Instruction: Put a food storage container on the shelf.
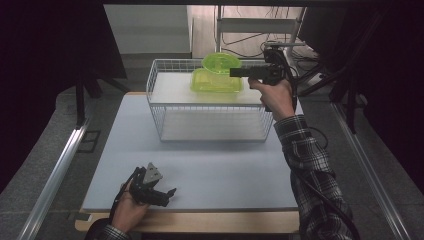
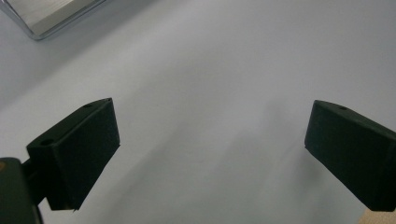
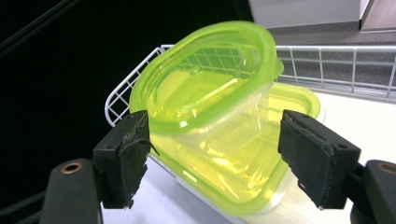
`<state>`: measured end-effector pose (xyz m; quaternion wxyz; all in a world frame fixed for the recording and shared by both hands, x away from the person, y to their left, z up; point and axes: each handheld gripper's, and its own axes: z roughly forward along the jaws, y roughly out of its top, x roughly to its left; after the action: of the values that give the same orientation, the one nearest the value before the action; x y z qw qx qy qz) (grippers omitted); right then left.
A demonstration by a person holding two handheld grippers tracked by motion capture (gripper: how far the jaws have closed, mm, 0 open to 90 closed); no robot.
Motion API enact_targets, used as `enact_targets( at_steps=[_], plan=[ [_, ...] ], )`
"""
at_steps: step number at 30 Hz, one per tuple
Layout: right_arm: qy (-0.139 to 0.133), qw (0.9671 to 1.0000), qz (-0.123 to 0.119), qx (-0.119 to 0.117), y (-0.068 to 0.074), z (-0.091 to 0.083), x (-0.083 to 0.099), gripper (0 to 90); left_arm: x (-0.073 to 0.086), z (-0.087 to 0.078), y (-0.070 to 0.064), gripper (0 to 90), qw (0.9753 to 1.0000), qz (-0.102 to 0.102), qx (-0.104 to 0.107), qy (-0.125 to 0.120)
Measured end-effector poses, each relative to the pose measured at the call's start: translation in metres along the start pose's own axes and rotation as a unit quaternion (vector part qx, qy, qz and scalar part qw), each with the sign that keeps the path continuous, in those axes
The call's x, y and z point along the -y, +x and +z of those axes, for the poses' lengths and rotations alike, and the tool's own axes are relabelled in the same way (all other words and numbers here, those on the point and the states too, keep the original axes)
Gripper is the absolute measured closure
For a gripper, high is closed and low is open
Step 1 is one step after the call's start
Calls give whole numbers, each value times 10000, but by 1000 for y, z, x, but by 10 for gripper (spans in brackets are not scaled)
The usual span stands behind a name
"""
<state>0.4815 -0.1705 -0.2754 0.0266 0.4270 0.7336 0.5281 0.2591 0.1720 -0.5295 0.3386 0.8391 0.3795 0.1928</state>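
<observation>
My right gripper (image 3: 212,154), jaws wide, flanks a translucent lime-green lidded container (image 3: 210,116) tilted on a second, flat one (image 3: 299,100). Left gripper (image 2: 210,154) wide, empty.

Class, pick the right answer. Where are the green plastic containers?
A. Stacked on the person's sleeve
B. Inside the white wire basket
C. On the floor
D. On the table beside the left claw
B: the green containers sit within the wire basket, with the right claw open around one.

It looks like a lab: dark curtains (image 1: 45,60), loose cables (image 1: 250,47), metal rails (image 1: 55,175) around one table (image 1: 215,170).
</observation>
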Motion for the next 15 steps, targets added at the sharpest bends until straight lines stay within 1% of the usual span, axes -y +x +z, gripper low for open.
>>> enact_targets(
  at_steps=[8, 11, 15],
  plan=[
    [26, 9998, -163, -68, -4, -8, 20, 174, 0, 0, 0, 27, 10000, -4, 7, -5],
    [27, 9995, -304, -56, -4, -10, 28, 147, 0, 0, 0, 26, 10000, -17, 14, -14],
    [57, 9987, -509, 16, -2, -12, 39, 121, 0, 0, 1, 25, 10000, -23, 23, -29]
  ],
)
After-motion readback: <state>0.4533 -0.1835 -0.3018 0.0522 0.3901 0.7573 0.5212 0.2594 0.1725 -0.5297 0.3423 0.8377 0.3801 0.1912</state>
